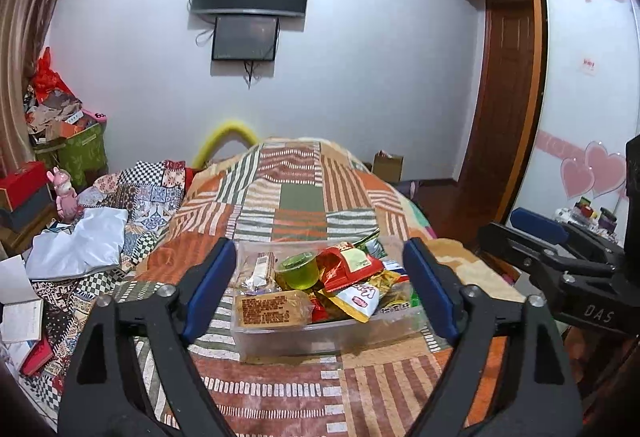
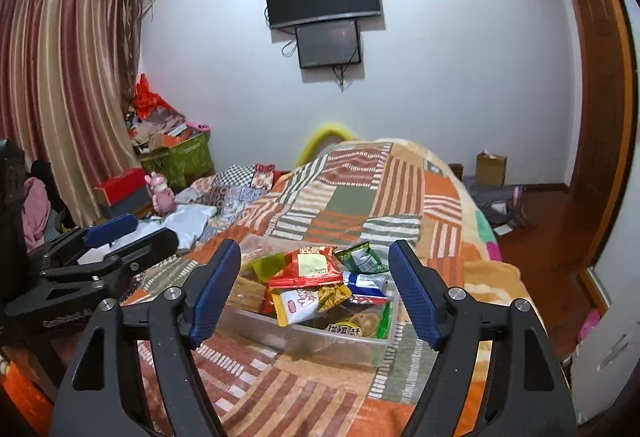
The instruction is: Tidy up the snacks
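Observation:
A clear plastic box [image 1: 320,337] full of snacks sits on the patchwork bedspread; it also shows in the right wrist view [image 2: 320,341]. On top lie a red packet [image 1: 350,265], a green jelly cup [image 1: 298,269], a tan biscuit pack [image 1: 270,309] and a white and yellow packet [image 1: 358,299]. In the right wrist view I see the red packet [image 2: 310,265] and a green packet [image 2: 360,257]. My left gripper [image 1: 320,285] is open and empty, hovering just short of the box. My right gripper [image 2: 314,287] is open and empty, also just short of the box.
The patchwork bedspread [image 1: 300,197] covers the bed. Clothes, papers and a pink toy [image 1: 66,197] clutter the left side. The right gripper shows at the right of the left wrist view [image 1: 560,249]. A wooden door [image 1: 504,109] and floor lie to the right.

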A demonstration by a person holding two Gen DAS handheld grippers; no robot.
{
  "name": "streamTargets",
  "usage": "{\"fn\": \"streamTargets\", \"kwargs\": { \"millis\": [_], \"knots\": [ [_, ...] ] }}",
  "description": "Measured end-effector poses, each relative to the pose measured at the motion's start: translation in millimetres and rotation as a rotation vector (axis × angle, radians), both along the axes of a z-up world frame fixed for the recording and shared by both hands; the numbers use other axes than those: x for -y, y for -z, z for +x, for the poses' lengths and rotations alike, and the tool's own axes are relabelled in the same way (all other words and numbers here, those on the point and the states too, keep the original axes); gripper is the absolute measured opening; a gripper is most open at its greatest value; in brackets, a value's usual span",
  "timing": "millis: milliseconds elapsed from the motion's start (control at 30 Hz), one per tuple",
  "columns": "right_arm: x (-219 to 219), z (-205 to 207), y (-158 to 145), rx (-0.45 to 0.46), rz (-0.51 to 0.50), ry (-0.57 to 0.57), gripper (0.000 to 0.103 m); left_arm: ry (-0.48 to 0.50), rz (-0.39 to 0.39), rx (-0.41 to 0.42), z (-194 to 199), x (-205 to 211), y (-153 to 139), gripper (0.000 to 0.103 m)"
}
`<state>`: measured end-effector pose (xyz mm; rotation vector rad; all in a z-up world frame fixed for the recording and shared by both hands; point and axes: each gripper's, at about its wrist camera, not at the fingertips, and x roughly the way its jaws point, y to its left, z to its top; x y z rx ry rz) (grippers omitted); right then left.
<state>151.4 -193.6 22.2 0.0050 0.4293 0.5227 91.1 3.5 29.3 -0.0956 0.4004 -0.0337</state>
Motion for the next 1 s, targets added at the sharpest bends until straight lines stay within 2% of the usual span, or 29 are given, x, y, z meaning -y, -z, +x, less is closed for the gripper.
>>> {"fn": "streamTargets", "kwargs": {
  "millis": [67,133,333,1000],
  "knots": [
    [1,-6,-1,0.008,0.006,0.012,0.083,-0.006,0.002,0.017,-7,0,-3,0.092],
    [1,-9,0,0.014,0.014,0.023,0.086,-0.006,0.005,0.025,-12,1,-5,0.095],
    [1,-17,3,0.031,0.002,0.064,0.086,-0.015,0.008,0.045,-20,0,-5,0.099],
    [2,-23,6,0.023,0.010,0.056,0.086,-0.013,0.017,0.031,-18,2,3,0.099]
  ]
}}
